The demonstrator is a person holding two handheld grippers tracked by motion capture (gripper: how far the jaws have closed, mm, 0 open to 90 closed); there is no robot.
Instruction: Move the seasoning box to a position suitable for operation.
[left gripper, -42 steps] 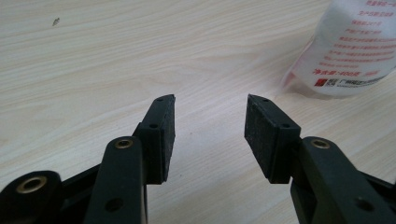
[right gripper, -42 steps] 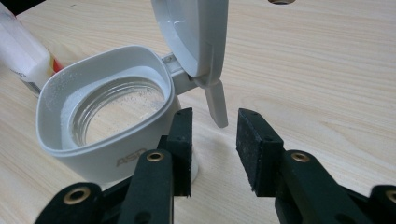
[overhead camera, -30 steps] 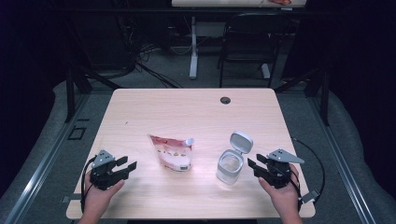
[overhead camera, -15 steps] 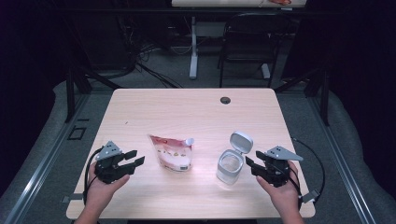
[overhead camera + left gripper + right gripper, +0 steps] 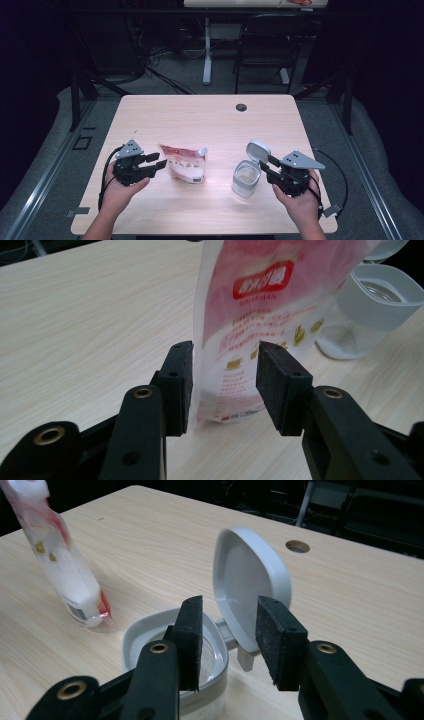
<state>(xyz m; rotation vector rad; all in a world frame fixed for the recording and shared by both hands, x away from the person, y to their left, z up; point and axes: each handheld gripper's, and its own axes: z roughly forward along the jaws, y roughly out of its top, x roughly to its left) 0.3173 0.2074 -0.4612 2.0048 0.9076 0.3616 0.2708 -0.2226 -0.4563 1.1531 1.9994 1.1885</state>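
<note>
Pouch (image 5: 183,163) and jar (image 5: 246,178) mid-table (image 5: 200,120), edges distant

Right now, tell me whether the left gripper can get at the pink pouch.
Probably yes. The left gripper points at the pink pouch, its jaws part open and just closing, with bare table between. In the left gripper view the pouch's edge stands beyond the pads, untouched.

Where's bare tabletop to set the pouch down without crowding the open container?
The far half of the table is bare up to the cable hole. A narrow strip separates the pouch from the container. The near edge is crowded by the left tongs and right tongs.
</note>
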